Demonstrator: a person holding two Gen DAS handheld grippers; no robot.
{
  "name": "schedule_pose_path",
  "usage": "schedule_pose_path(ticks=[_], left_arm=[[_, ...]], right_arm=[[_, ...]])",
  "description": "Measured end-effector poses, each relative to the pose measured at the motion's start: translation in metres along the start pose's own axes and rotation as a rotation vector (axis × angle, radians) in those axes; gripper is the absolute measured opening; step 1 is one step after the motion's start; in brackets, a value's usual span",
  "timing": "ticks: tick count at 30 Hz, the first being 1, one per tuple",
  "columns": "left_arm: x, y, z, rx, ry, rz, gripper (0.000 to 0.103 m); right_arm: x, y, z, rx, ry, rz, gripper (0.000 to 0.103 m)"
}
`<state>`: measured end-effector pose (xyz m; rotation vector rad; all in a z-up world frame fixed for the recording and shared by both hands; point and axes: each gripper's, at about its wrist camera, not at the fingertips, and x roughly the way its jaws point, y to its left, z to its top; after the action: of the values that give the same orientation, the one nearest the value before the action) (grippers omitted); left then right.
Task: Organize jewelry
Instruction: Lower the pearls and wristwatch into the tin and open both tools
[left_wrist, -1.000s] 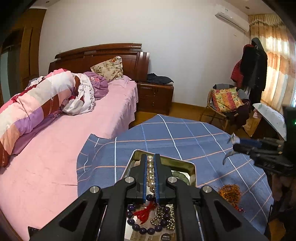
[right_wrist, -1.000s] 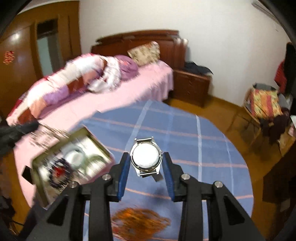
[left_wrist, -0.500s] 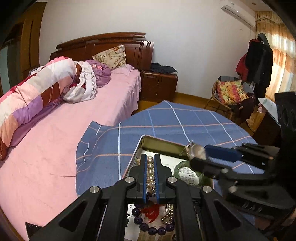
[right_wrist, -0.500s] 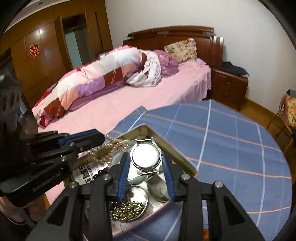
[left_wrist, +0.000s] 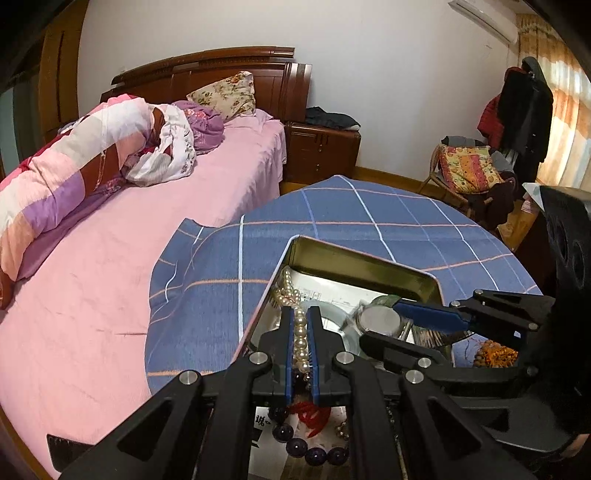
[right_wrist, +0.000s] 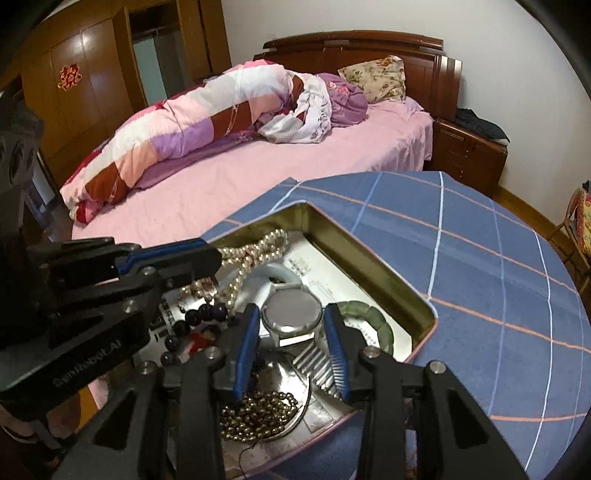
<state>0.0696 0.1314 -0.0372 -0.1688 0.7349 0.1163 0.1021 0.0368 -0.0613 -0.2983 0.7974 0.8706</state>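
A gold metal tin (left_wrist: 369, 260) (right_wrist: 369, 258) sits on the blue checked tablecloth (left_wrist: 351, 210). My left gripper (left_wrist: 300, 314) is shut on a pearl necklace (left_wrist: 300, 332), whose free end lies inside the tin's left corner (right_wrist: 255, 245). My right gripper (right_wrist: 291, 314) is shut on a silver wristwatch (right_wrist: 291, 312) (left_wrist: 380, 319), held low over the tin with its metal strap (right_wrist: 314, 363) hanging. In the tin lie a dark purple bead bracelet (left_wrist: 314, 452) with a red tassel, a green jade bangle (right_wrist: 373, 319), a white bangle (right_wrist: 275, 271) and a brass bead chain (right_wrist: 258, 411).
An orange bead bundle (left_wrist: 495, 354) lies on the cloth right of the tin. A pink bed (left_wrist: 110, 258) with a rolled quilt borders the table on the left. A wooden nightstand (left_wrist: 321, 151) and a chair (left_wrist: 469, 177) with clothes stand behind.
The right gripper carried the watch from over the bare cloth leftward and down into the tin. The left gripper sank lower, and the pearl necklace's end now rests in the tin.
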Motion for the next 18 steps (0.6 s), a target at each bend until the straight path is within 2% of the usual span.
schedule_pose_path(ticks=[1,3,4,5,6,7,12,18], left_arm=[[0.0,0.0,0.0,-0.002,0.006,0.0,0.006],[-0.003,-0.001,-0.001,-0.004,0.006,-0.003,0.009],[-0.005,-0.001,-0.001,-0.005,0.004,0.0,0.021],[-0.008,-0.002,-0.001,-0.002,-0.001,0.006,0.046],[-0.012,-0.003,-0.001,0.002,-0.017,0.017,0.06],[-0.019,-0.006,-0.002,0.008,-0.05,0.035,0.079],[-0.032,-0.015,-0.001,0.019,-0.077,0.004,0.08],[-0.036,-0.037,-0.007,0.036,-0.08,-0.005,0.08]], right_arm=[[0.0,0.0,-0.001,0.001,0.0,0.002,0.042],[-0.004,-0.004,-0.001,0.012,-0.001,0.004,0.061],[-0.007,-0.005,-0.003,0.011,-0.006,-0.007,0.062],[-0.01,-0.005,-0.004,0.008,-0.009,-0.012,0.062],[-0.018,-0.008,-0.008,0.006,-0.017,-0.018,0.062],[-0.025,-0.011,-0.011,0.008,-0.023,-0.025,0.062],[-0.063,-0.052,-0.034,0.106,-0.046,-0.08,0.066],[-0.098,-0.115,-0.076,0.256,-0.016,-0.24,0.066]])
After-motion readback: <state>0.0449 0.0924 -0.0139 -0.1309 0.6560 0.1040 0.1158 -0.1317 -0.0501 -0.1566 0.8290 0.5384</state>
